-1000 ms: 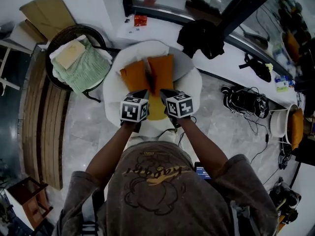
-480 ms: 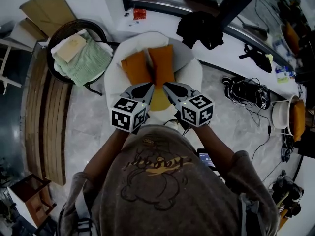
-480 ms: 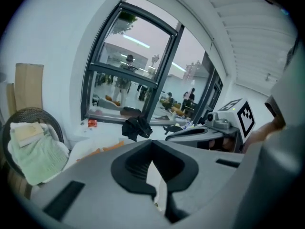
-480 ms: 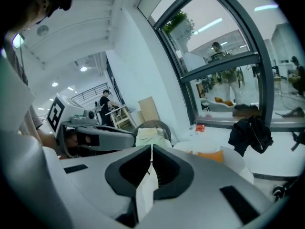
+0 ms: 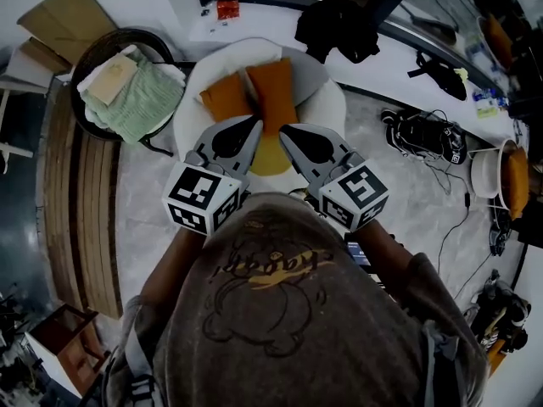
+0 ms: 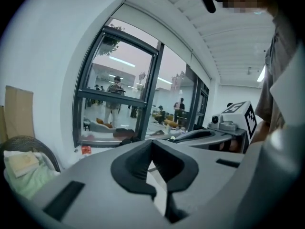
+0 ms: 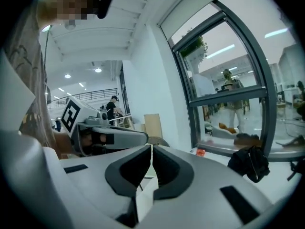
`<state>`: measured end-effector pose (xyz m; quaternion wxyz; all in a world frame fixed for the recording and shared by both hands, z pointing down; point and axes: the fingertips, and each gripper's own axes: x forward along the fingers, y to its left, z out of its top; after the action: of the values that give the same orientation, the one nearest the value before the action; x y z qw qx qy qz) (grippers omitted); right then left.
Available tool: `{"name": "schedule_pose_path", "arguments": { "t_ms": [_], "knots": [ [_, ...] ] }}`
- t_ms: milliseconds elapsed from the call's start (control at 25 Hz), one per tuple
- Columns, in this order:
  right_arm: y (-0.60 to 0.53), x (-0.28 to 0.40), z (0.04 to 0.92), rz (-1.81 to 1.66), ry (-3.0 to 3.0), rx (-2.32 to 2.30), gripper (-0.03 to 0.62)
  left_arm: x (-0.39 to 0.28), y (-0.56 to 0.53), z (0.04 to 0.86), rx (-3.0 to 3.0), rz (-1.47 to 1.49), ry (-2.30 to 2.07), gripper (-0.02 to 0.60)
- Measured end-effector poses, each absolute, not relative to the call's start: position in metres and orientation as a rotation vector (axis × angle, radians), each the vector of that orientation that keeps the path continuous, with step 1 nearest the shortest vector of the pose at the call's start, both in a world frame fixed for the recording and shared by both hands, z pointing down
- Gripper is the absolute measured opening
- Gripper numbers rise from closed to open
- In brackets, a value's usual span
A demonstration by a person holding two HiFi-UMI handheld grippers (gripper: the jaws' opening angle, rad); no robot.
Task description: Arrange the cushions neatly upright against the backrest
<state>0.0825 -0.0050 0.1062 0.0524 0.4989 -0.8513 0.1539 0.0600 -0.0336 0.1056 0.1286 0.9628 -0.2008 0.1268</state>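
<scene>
No word can be read: the orange script on the person's shirt [image 5: 270, 271] shows upside down and unclear; the marker cubes [image 5: 202, 199] bear only black-and-white square codes

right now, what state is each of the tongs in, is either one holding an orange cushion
Left tongs: closed, holding nothing.
Right tongs: closed, holding nothing.
</scene>
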Motion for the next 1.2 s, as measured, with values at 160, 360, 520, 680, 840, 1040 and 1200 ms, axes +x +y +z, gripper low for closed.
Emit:
{"name": "schedule_pose_path", "arguments": {
  "t_ms": [160,360,520,680,840,1040,1200],
  "knots": [
    [-0.016,0.086,0.105,0.434,-2.562,1.575,0.026,0.064,-0.04,0.105,2.822,0.367,-0.586,0.006],
    [-0.028,0.097,0.104,0.408,-2.523,1.653,0.026,0.066,-0.046,0.108,2.829,0.375,-0.588,0.005],
    [-0.032,0.099,0.101,0.388,-2.543,1.636,0.026,0.067,-0.048,0.113,2.824,0.388,-0.575,0.005],
    [-0.034,0.095,0.099,0.369,-2.56,1.604,0.026,0.068,-0.048,0.117,2.818,0.402,-0.56,0.006],
    [-0.036,0.095,0.098,0.35,-2.568,1.562,0.026,0.067,-0.053,0.121,2.803,0.404,-0.565,0.006],
    [-0.038,0.099,0.099,0.348,-2.56,1.547,0.026,0.068,-0.058,0.121,2.795,0.39,-0.57,0.006],
    [-0.038,0.097,0.099,0.345,-2.569,1.517,0.026,0.068,-0.059,0.122,2.787,0.388,-0.565,0.005]
  ]
}}
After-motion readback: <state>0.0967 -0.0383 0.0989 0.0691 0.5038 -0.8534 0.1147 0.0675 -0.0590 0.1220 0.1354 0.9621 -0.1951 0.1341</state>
